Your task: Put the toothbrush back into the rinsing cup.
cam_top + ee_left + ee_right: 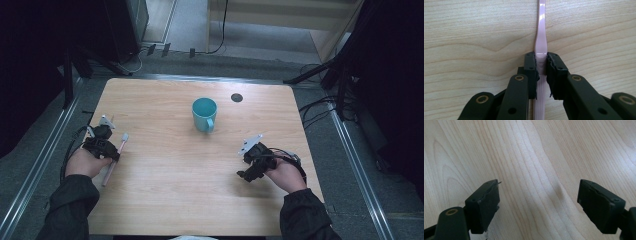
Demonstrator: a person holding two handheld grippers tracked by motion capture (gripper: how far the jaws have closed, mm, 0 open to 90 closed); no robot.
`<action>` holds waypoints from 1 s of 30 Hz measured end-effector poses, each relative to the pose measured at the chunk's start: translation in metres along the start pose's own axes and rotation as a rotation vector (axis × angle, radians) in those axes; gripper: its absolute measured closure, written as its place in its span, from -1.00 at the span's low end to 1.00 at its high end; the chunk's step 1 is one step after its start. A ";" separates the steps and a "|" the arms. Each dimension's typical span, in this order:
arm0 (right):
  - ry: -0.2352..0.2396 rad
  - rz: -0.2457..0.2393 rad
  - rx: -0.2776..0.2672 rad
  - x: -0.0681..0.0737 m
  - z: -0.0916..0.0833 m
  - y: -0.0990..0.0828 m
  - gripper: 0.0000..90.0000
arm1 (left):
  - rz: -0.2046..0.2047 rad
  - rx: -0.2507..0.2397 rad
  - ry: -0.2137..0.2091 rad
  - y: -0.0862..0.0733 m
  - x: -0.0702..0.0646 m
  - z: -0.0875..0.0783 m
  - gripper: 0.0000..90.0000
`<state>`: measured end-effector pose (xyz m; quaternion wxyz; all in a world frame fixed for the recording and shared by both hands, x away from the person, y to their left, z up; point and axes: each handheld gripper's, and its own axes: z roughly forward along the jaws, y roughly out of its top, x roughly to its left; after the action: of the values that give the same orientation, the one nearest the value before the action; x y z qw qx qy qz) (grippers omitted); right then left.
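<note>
Two grippers: left gripper (541, 65) jaws clamp a smooth pink toothbrush (541, 42); right gripper (537, 202) jaws gape over grained wood.

Two black hand-held grippers, worn with dark sleeves

Each forearm is covered by a dark sleeve (70, 202) gathered at the cuff. The left gripper (541, 65) and right gripper (537, 202) are built of black linked arms, fastened with brass-ringed rivets and small screws. Blocky black pads (485, 205) are fitted. A grey three-cornered plate (250, 144) is carried on top, and black cables (70, 150) are trailed.
</note>
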<state>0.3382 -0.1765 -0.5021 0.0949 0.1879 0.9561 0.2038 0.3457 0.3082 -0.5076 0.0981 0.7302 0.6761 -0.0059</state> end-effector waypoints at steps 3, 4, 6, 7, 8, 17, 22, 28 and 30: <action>-0.005 -0.014 0.005 0.000 0.001 0.000 -0.60 | 0.007 0.005 0.002 0.000 0.000 0.000 0.75; -0.005 -0.014 0.005 0.000 0.001 0.000 -0.60 | 0.007 0.005 0.002 0.000 0.000 0.000 0.75; -0.006 -0.013 0.004 0.000 0.001 0.000 -0.60 | 0.008 0.008 -0.003 0.000 0.000 0.000 0.75; -0.006 -0.014 0.003 0.000 0.001 0.000 -0.60 | 0.012 0.011 -0.005 0.000 0.000 0.000 0.75; -0.004 -0.014 0.005 0.000 0.001 0.000 -0.60 | 0.013 0.015 -0.006 0.000 -0.001 0.000 0.75; -0.004 -0.016 0.004 -0.001 0.001 0.000 -0.60 | 0.026 -0.001 -0.017 0.000 -0.003 -0.006 0.75; -0.005 -0.015 0.006 0.000 0.002 0.000 -0.60 | 0.028 -0.014 -0.031 0.000 -0.004 -0.009 0.75; -0.003 -0.016 0.005 0.000 0.002 0.000 -0.60 | 0.034 -0.037 -0.048 -0.001 -0.005 -0.013 0.75; -0.004 -0.015 0.005 0.000 0.002 0.000 -0.60 | 0.039 -0.046 -0.063 -0.001 -0.005 -0.016 0.75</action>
<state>0.3387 -0.1757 -0.5033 0.0980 0.1813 0.9578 0.2005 0.3419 0.3061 -0.4910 0.1364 0.7403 0.6582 -0.0114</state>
